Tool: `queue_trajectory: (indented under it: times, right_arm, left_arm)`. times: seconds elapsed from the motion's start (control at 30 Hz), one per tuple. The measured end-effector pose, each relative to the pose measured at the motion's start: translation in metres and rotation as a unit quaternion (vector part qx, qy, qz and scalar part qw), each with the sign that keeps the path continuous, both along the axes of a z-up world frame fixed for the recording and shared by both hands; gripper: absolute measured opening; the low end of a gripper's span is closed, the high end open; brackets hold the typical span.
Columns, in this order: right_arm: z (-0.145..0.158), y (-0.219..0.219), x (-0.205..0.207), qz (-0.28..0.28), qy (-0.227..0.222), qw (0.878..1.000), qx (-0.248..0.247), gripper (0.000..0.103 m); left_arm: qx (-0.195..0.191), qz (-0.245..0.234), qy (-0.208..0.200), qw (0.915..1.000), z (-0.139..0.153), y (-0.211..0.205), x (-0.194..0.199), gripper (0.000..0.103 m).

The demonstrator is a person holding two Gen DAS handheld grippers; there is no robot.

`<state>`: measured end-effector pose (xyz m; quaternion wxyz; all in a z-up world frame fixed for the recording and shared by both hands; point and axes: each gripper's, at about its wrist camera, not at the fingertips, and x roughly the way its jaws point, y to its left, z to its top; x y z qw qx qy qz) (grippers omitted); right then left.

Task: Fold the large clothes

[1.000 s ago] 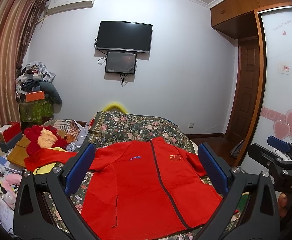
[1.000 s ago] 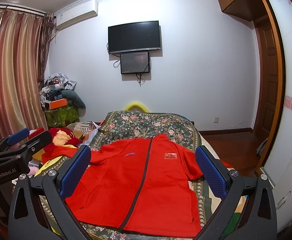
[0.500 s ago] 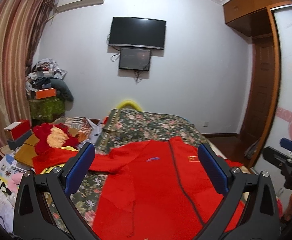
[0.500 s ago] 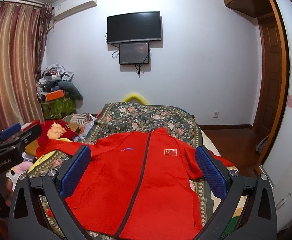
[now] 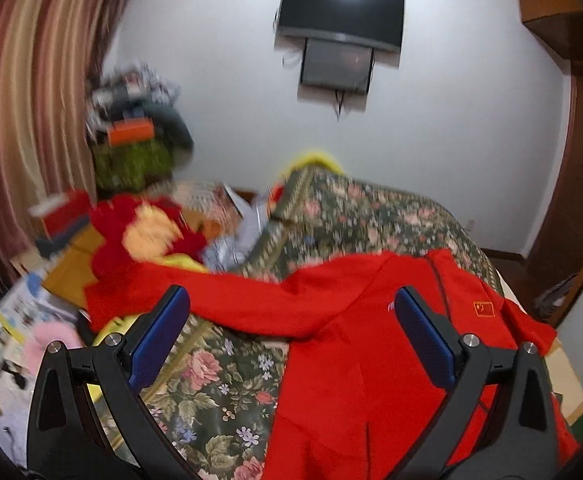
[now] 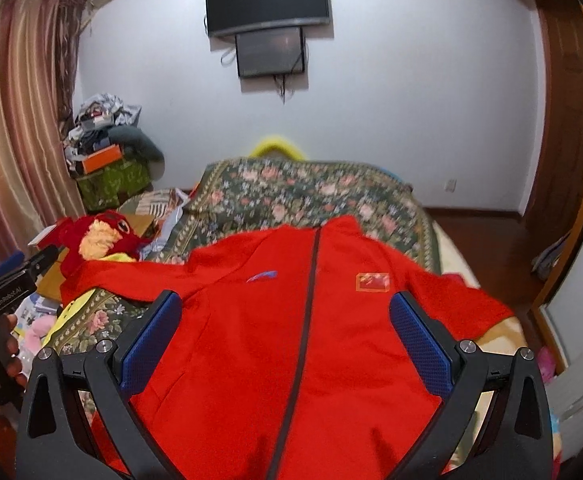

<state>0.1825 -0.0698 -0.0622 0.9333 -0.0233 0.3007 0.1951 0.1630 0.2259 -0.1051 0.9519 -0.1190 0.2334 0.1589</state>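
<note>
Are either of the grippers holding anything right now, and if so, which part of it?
Nothing is held. The left gripper and right gripper are both open above the red jacket, which lies flat on the bed.

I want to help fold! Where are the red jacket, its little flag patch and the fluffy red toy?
red jacket point(image 6: 251, 360): right wrist view, left chest panel.
flag patch point(image 6: 372, 282): right wrist view, patch's middle.
fluffy red toy point(image 6: 99, 236): right wrist view, its yellow fluff.

Wall TV point(image 6: 266, 0); striped curtains point(image 6: 11, 120); floral bedspread point(image 6: 311, 196); red plush toy point(image 6: 99, 236) beside bed.

Jacket point(image 6: 251, 340) matt red cloth; tool pads point(image 6: 419, 344) textured blue; bedspread point(image 6: 291, 196) woven floral.
</note>
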Motion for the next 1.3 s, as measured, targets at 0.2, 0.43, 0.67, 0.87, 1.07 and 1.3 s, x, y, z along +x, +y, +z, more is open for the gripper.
queue_trajectory:
  times: [0.2,0.43,0.67,0.87,1.07,1.3]
  right_arm:
    - [-0.034,0.023,0.046,-0.007,0.044,0.997,-0.058,0.103]
    - [-0.074,0.03,0.097,0.003,0.123,0.989,-0.083,0.103]
    - [-0.107,0.036,0.135,-0.001,0.182,0.98,-0.081,0.103]
    - [-0.123,0.037,0.152,-0.004,0.206,0.976,-0.074,0.103]
    - [-0.126,0.034,0.161,-0.009,0.208,0.975,-0.074,0.103]
    - [-0.119,0.025,0.163,-0.021,0.198,0.977,-0.078,0.103]
  left_arm:
    - [-0.107,0.009,0.067,0.9919,-0.051,0.081,0.033,0.103]
    - [-0.251,0.02,0.111,0.9615,-0.112,0.165,0.046,0.103]
    - [-0.365,0.045,0.094,0.9253,-0.159,0.232,0.049,0.095]
    - [-0.437,0.064,0.072,0.8944,-0.192,0.273,0.06,0.088]
    - [-0.41,0.122,0.067,0.9014,-0.206,0.3,0.067,0.075]
    - [-0.32,0.205,0.121,0.9172,-0.204,0.318,0.089,0.034]
